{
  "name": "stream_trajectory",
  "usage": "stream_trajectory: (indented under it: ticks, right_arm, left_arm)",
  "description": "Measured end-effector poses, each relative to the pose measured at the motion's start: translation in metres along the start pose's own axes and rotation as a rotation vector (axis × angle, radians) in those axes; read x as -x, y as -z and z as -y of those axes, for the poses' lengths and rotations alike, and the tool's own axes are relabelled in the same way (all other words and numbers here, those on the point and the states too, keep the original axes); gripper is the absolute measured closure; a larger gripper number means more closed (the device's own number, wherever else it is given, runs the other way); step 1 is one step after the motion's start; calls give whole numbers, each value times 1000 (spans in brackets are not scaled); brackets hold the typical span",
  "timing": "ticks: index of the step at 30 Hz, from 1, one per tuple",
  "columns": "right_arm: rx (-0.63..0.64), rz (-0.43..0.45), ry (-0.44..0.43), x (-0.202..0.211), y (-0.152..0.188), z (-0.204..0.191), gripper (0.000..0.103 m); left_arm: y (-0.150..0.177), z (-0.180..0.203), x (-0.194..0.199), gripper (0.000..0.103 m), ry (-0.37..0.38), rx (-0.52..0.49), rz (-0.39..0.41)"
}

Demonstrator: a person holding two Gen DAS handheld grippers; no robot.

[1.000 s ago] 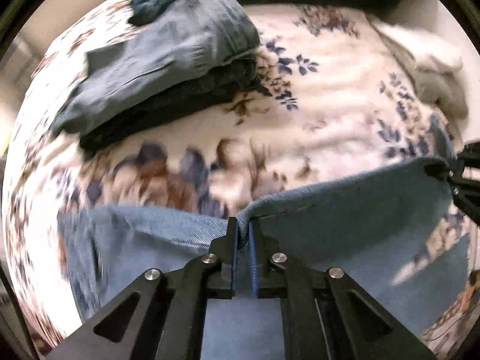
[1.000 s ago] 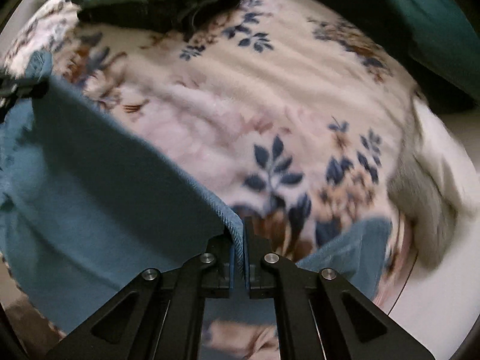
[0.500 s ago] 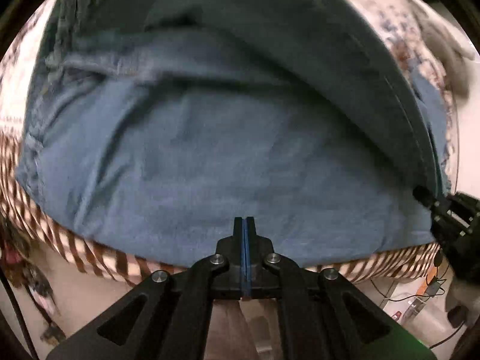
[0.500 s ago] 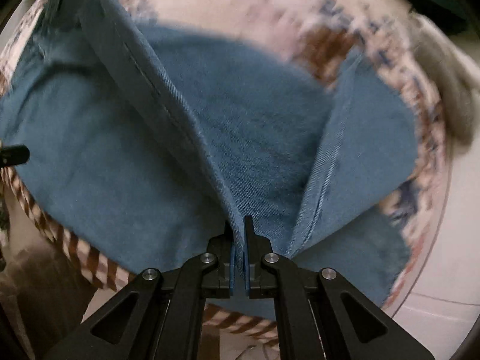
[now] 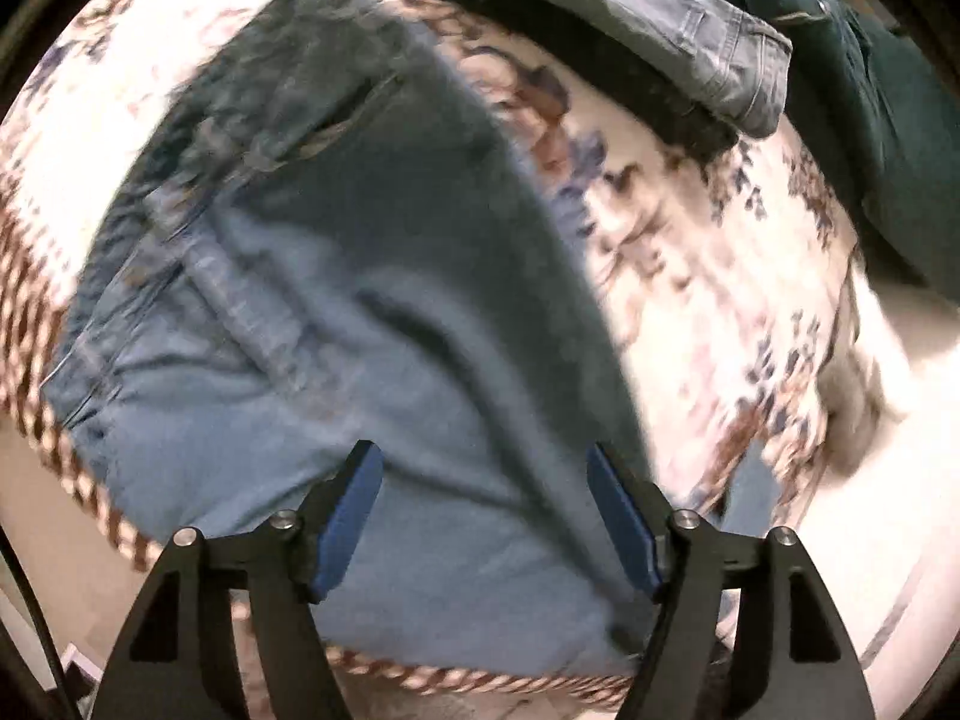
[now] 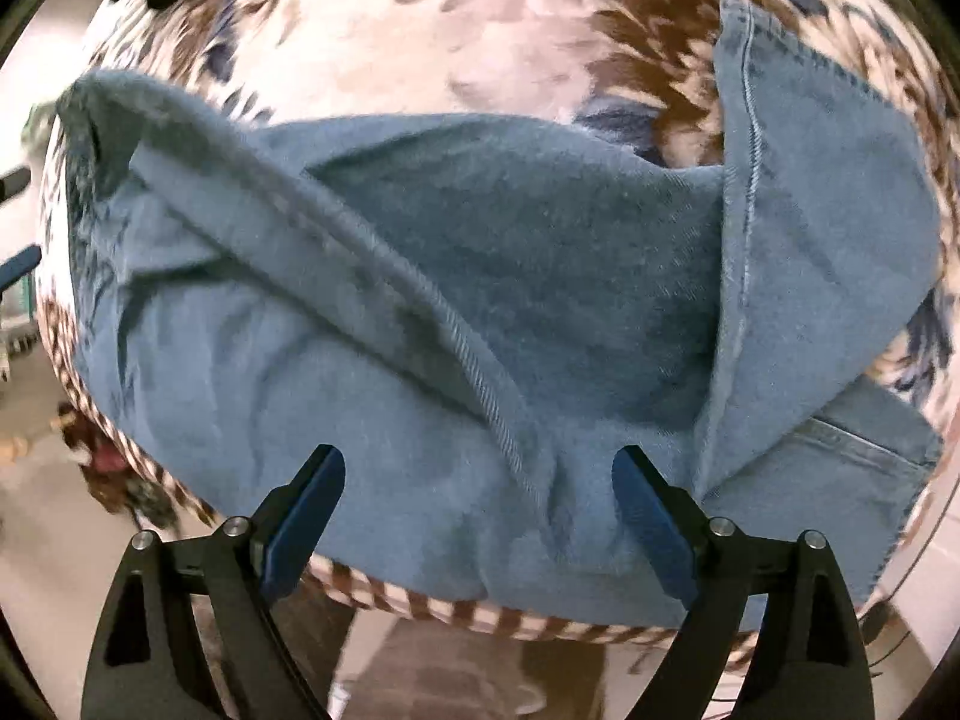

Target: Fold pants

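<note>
Light blue denim pants (image 5: 336,324) lie folded over near the front edge of a floral blanket (image 5: 690,252). My left gripper (image 5: 483,480) hovers over their near part, its jaws opening, and the pads press on nothing. In the right wrist view the same pants (image 6: 480,300) show a raised seam ridge and a leg end turned over at the right. My right gripper (image 6: 477,483) points down over them, its jaws opening wide, cloth below but none pinched. The tip of the other gripper (image 6: 18,264) peeks in at the left edge.
A stack of folded jeans (image 5: 678,30) sits at the back of the blanket, with dark green cloth (image 5: 888,138) beside it. A grey-white garment (image 5: 852,396) lies at the right. The blanket's striped border (image 6: 480,612) marks the near edge, with floor below.
Both grippers carried the pants' edge toward the near edge of the blanket, laid it over the rest, and opened, letting go of the cloth. The left view swung round.
</note>
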State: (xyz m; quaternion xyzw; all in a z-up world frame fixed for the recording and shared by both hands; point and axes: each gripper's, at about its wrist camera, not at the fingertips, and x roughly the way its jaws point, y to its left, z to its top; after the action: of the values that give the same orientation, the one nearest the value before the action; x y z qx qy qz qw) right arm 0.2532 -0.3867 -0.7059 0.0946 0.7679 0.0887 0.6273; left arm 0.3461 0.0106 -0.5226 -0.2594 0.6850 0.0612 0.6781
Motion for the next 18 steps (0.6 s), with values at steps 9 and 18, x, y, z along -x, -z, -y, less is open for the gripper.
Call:
stream_trajectory:
  ticks: [9,18]
  right_arm:
    - [-137,-54,70,-28,3,17,10]
    - [-184,-84,107,-42,22,4,10]
  left_arm:
    - [-78,83,-69,34,-187,-10,-162]
    - [-78,74,-103,97,-308,-91,-90]
